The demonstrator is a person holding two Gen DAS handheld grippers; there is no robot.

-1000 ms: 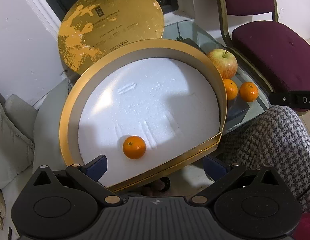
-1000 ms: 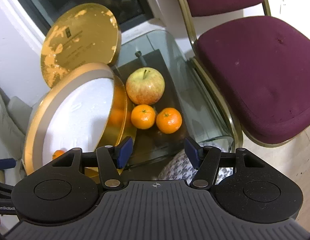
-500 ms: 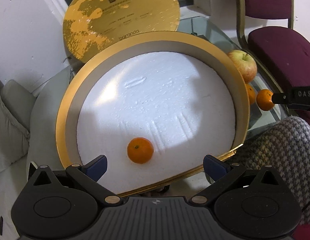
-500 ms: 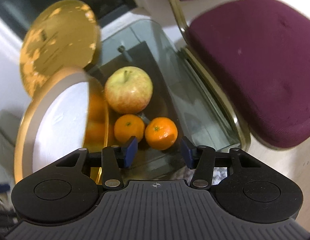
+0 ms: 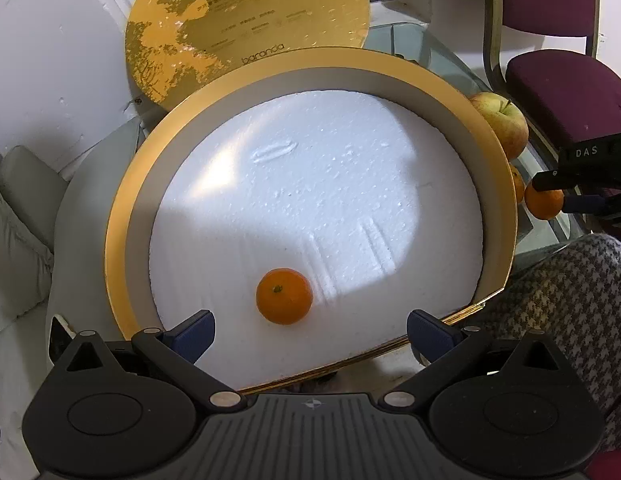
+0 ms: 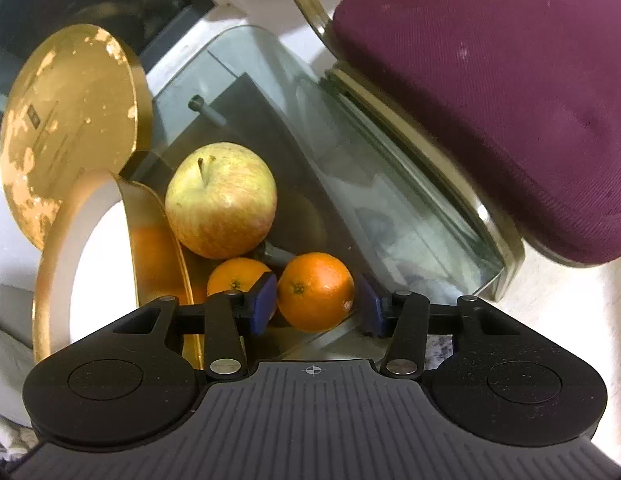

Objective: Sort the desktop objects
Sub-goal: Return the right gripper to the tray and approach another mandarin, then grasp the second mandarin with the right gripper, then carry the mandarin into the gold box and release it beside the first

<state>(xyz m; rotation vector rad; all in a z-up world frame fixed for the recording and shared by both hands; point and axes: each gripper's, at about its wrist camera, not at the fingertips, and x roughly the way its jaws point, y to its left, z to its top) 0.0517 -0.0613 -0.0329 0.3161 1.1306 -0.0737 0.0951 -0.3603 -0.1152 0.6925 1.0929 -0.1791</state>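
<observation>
Tangerine [image 6: 315, 291] sits between my right fingers [image 6: 316, 304], on the glass counter [image 6: 350, 152] at about 6 o'clock in the right wrist view. The two blue pads stand on either side of it, the left one close against its skin, the right one just beside it with a sliver of gap; the fingers are spread and not yet clamped. A second tangerine [image 6: 234, 276] lies just at its 9 o'clock, partly behind my left pad, and an apple [image 6: 221, 200] rests touching both from 11 o'clock, stem up.

My left fingers [image 5: 310, 330] are spread wide and hold nothing. They hover over the near edge of a round gold box [image 5: 118, 240] lined with white foam, where a third tangerine [image 5: 284, 296] lies alone at 6 o'clock on the foam. The box's gold lid [image 5: 246, 28] leans upright behind it at 12 o'clock. A maroon chair [image 6: 490, 100] stands beside the counter at 2 o'clock. Houndstooth fabric [image 5: 562, 300] shows at 4 o'clock in the left wrist view.
</observation>
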